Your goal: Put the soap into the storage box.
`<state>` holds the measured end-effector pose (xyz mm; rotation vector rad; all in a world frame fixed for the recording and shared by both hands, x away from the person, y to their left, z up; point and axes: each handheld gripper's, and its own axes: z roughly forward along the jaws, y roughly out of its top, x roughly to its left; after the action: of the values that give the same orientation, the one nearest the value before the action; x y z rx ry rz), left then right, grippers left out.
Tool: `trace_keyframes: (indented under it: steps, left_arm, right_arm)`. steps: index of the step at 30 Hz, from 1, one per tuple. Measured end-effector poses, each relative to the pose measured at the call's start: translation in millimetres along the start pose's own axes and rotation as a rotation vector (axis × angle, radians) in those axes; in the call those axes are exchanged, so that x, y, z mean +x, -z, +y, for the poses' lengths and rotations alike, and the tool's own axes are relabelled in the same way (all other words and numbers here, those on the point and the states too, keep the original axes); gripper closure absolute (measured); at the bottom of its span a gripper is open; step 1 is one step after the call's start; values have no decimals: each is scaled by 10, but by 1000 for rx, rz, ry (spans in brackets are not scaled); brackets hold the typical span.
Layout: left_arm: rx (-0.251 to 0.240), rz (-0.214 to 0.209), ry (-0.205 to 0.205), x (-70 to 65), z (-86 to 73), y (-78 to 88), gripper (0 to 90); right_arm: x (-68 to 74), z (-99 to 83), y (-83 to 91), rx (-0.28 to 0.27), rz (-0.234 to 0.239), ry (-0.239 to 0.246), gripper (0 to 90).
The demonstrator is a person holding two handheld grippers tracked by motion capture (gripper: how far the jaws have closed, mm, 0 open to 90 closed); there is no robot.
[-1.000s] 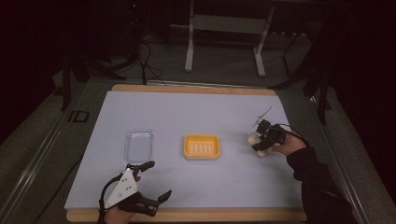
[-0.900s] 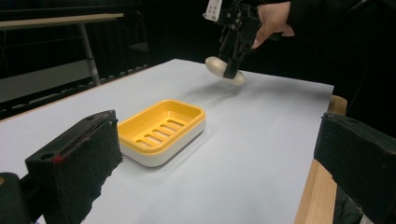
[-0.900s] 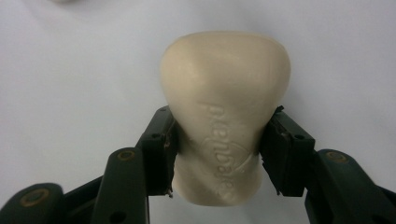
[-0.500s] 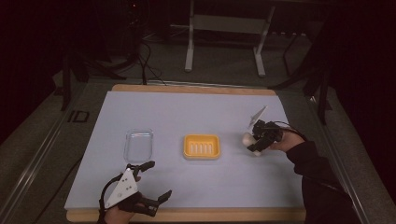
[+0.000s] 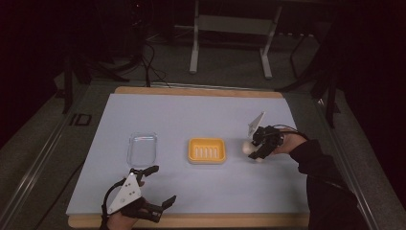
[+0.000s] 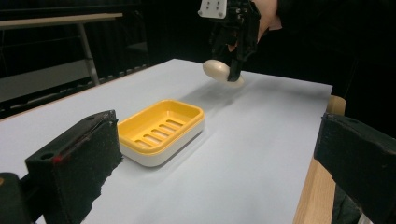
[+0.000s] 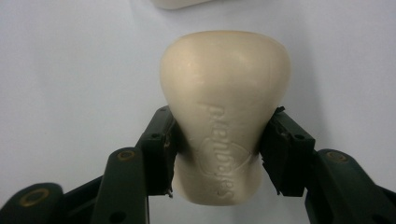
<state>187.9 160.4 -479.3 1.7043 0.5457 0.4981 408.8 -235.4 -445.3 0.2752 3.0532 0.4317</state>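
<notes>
A cream bar of soap (image 7: 224, 93), with lettering pressed into it, sits clamped between the two black pads of my right gripper (image 7: 219, 154). In the high view that right gripper (image 5: 252, 150) holds the soap (image 5: 247, 147) just above the white table, a short way right of the yellow soap dish (image 5: 207, 141). The left gripper view shows the dish (image 6: 194, 112) with a slotted floor and white base, and the soap (image 6: 216, 69) hanging beyond it. My left gripper (image 5: 163, 184) rests near the front left edge, jaws wide apart with nothing between them (image 6: 217, 140).
A clear plastic tray (image 5: 142, 148) lies left of the dish. The white sheet covers a wooden board whose edge (image 5: 191, 221) runs along the front. Metal stand legs (image 5: 194, 52) and cables are on the dark floor behind the table.
My right gripper has carried the soap leftward toward the yellow dish and slightly higher. The left gripper has stayed where it was.
</notes>
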Motion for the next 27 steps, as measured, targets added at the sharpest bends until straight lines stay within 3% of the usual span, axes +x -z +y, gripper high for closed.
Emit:
trace_keyframes:
  steps: [10, 27]
  left_arm:
    - [-1, 0, -1, -3, 0, 1, 8]
    - [1, -4, -1, -4, 0, 0, 8]
  right_arm:
    - [64, 108, 62, -25, 41, 95, 497]
    - [115, 405, 211, -87, 59, 161, 496]
